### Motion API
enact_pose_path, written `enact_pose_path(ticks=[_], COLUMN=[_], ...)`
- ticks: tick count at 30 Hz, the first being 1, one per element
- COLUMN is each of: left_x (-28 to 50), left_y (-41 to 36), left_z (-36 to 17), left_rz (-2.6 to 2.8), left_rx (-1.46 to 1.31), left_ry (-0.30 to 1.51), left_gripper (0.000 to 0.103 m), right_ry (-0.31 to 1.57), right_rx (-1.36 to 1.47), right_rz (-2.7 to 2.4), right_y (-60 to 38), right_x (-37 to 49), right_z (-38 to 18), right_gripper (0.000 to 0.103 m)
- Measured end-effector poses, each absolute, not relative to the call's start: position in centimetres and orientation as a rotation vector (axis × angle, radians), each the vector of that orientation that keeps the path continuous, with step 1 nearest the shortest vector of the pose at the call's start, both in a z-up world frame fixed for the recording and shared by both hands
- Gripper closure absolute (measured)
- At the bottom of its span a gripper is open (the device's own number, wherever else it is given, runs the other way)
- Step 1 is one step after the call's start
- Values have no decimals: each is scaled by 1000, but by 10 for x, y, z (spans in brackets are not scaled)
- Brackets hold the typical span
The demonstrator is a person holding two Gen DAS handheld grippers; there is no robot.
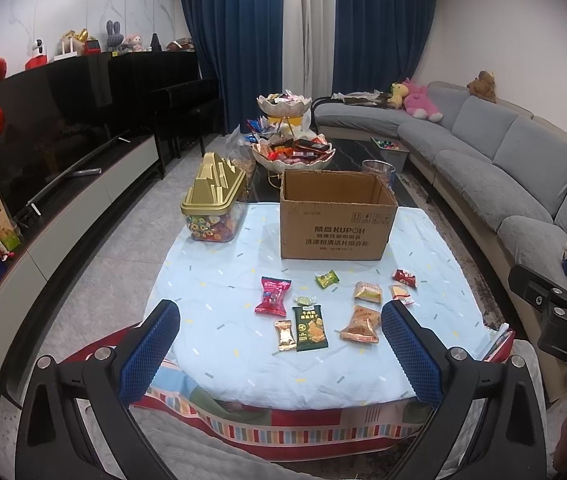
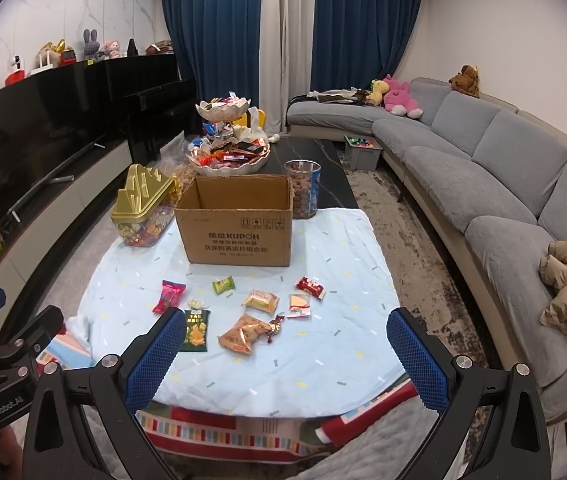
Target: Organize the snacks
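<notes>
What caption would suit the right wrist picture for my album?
Open right gripper hovers over loose snack packets on a pale blue cloth, an open cardboard box waiting behind them.

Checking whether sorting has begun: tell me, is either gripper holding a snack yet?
No. The left gripper and right gripper are both open and empty, with the snack packets lying loose on the blue cloth.

You've got a grey sofa (image 2: 495, 168) along the right with plush toys (image 2: 397, 96) at its far end, black piano (image 1: 155, 80) far left, blue curtains (image 1: 235, 36) at the far wall.
</notes>
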State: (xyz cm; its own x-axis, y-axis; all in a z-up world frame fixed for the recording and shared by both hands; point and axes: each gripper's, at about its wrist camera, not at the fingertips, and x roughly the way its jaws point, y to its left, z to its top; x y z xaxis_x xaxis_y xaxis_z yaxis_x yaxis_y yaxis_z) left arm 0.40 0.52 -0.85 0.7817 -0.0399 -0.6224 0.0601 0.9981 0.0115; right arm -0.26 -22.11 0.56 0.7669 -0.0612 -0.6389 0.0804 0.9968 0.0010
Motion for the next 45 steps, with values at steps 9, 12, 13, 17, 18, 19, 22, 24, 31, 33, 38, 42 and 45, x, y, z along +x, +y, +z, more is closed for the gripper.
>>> enact_pose_path(ticks=[9,12,13,17,18,19,22,24,31,33,38,42,45], left_x=[4,4,4,3,3,3,3,3,3,2,2,2,2], left_y=[4,4,4,3,3,3,3,3,3,2,2,2,3], left_z=[-9,-9,-9,-9,-10,-10,-10,-9,-10,-10,-11,-11,-12], left_rz=[-55,-54,-55,-56,-56,-55,-55,-56,-56,-56,-56,-56,-57], left_rx=[31,31,31,30,30,30,31,31,30,30,30,30,30], left_ry=[671,671,671,673,673,673,672,672,674,674,675,676,677], left_gripper=[1,1,1,1,1,1,1,1,1,1,1,1,1], right_ry=[692,691,691,690,690,690,689,688,688,687,688,690,689], right_rx=[29,28,28,29,28,28,29,28,29,28,29,31,30], right_rz=[-76,-77,-77,-77,-76,-76,-78,-77,-77,-77,-77,-78,-78], right_y=[-221,-221,-221,-221,-221,-221,-221,-221,-221,-221,-222,-221,-221], right_x=[-2,-2,-2,-3,-3,-2,-3,-3,-3,-3,-3,-3,-3], right_z=[6,6,6,6,6,7,6,6,6,6,7,5,5], right_gripper=[1,1,1,1,1,1,1,1,1,1,1,1,1])
